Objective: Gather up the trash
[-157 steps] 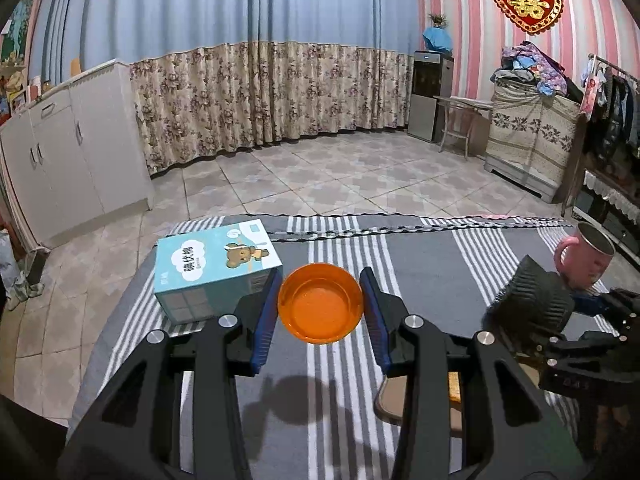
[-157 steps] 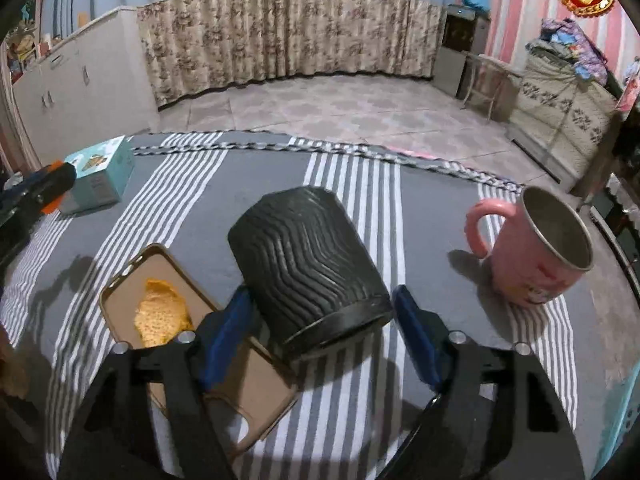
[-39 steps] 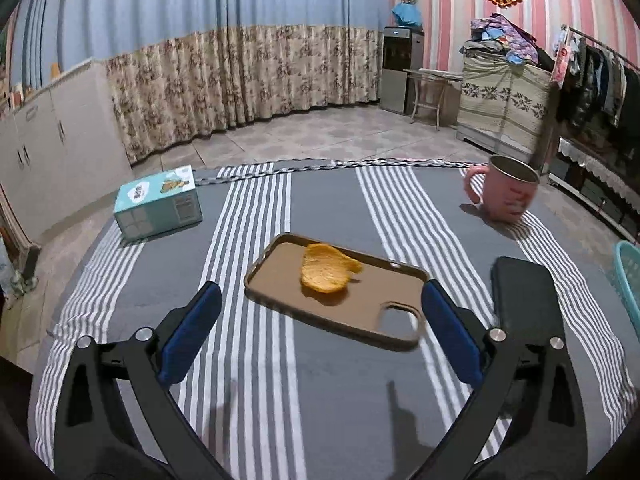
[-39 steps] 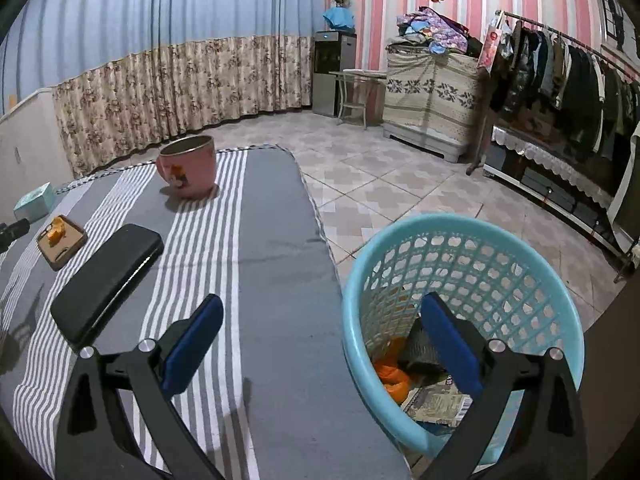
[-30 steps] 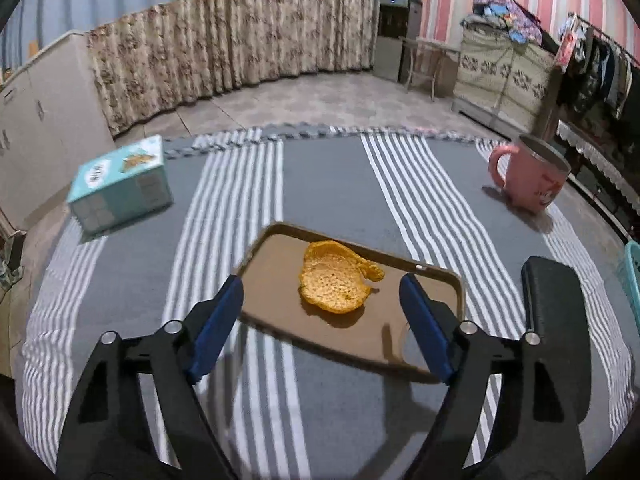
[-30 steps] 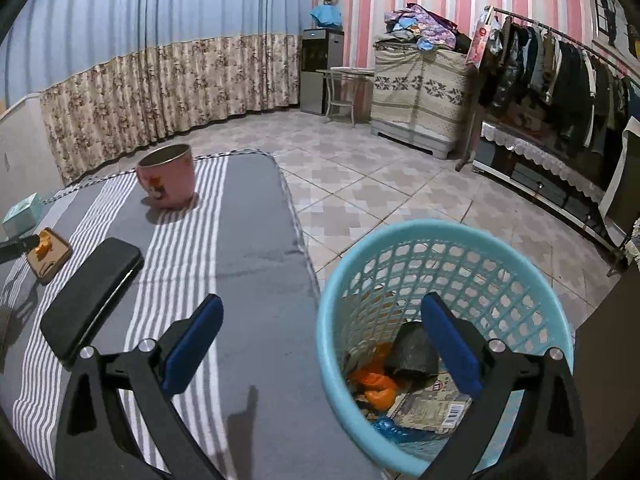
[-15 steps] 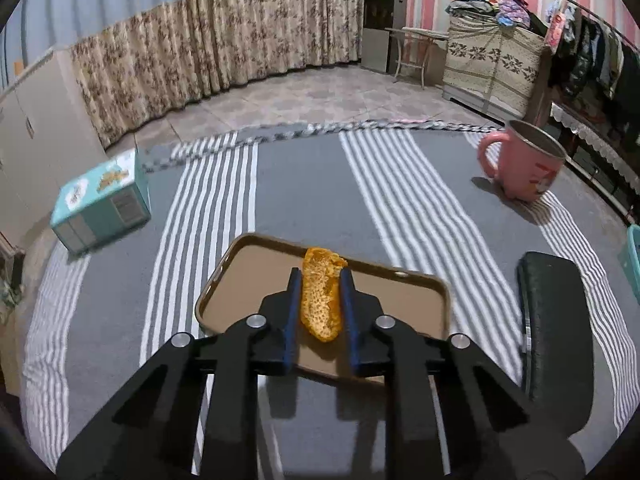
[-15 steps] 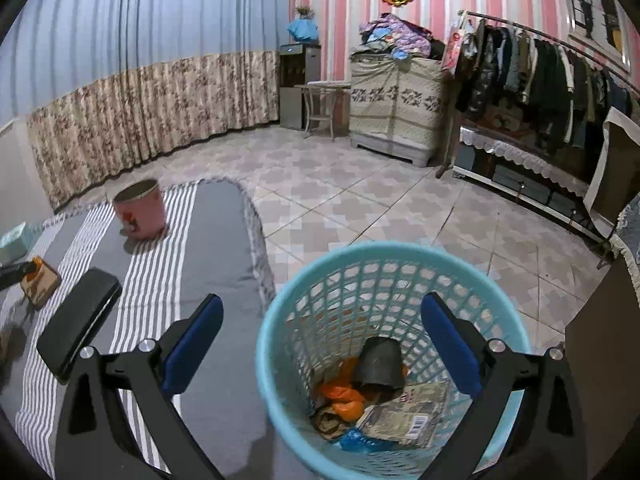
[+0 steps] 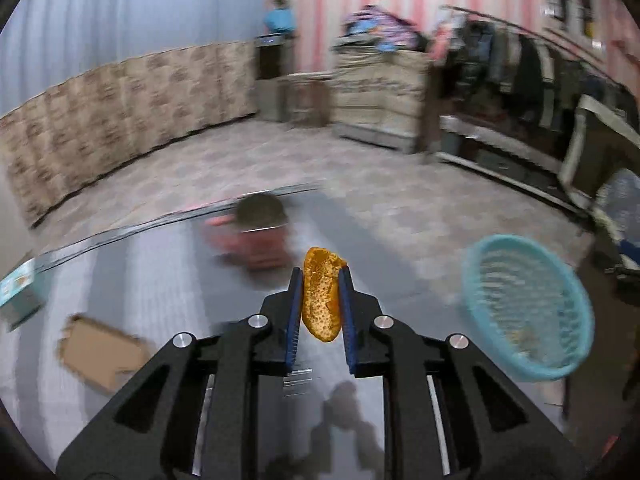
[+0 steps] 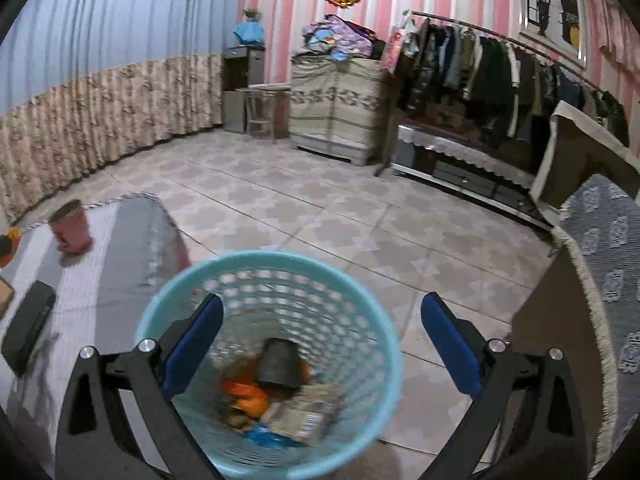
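Observation:
My left gripper [image 9: 320, 280] is shut on an orange peel [image 9: 321, 294], held on edge between the blue pads above the striped table. The light blue trash basket [image 9: 560, 360] stands off the table's right edge in the left wrist view. My right gripper [image 10: 320, 320] hangs open over that basket [image 10: 360, 300] with nothing between its fingers. Inside the basket lie a black ribbed cup [image 10: 279, 362], an orange bowl [image 10: 244, 394], paper and other scraps.
A pink mug [image 9: 256, 240] stands at the table's far edge, with a brown tray [image 9: 100, 354] and a teal box [image 9: 16, 288] at the left. A black case [image 10: 26, 326] lies on the table. A clothes rack [image 10: 500, 64] and a cabinet stand across the tiled floor.
My left gripper closed on the orange peel, lifted it off the brown tray and swung right toward the basket. The right gripper drifted further over the basket, still open.

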Available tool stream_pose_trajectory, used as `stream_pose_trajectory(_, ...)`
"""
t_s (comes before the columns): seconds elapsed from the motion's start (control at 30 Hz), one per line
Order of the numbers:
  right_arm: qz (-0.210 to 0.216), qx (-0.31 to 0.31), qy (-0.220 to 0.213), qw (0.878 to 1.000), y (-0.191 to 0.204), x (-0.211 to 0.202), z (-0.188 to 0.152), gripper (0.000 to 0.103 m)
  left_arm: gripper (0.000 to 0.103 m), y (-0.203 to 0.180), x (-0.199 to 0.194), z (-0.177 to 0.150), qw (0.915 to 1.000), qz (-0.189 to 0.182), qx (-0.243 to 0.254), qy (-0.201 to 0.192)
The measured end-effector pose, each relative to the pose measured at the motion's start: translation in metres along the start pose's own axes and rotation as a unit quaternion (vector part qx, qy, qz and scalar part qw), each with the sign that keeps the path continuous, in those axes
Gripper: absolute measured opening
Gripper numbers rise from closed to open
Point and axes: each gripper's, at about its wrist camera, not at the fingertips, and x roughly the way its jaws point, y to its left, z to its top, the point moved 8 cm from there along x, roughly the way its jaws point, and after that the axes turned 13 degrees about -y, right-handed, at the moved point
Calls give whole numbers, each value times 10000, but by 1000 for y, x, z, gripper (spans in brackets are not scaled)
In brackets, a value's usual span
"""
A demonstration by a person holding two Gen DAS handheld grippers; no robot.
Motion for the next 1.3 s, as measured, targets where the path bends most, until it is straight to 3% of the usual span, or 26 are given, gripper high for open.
stream_pose_trajectory(0.13,-164,145,67,9997,-28,3,-1,97,17,-95,20,-5,9975,-667,202,82)
stream_pose_trajectory(0.23,-253,305,119,9991,-46,4,-5,97,17,-144,36,-12,9944,-959,400,178)
stream_pose_trajectory(0.43,-390,551,186,9975,-68,8,-11,97,20,-204,60,-21,9890,-1267,679,338)
stream_pose_trajectory(0.5,-436,540,203,9974,-72,9,-12,97,31,-211,66,-20,9882,-1290,723,403)
stream_pose_trajectory(0.67,-401,708,227,9964,-76,11,-13,97,76,-191,58,-8,9914,-1057,729,263)
stream_pose_trajectory(0.87,-126,849,189,9961,-59,12,-11,97,93,-142,34,11,9966,-594,573,-66)
stream_pose_trajectory(1.0,66,819,70,9966,-37,9,-6,99,98,-106,4,20,9974,-206,536,-432)
stream_pose_trajectory(1.3,951,862,-229,9915,39,-25,1,99,98,-40,-64,6,9964,427,293,-665)
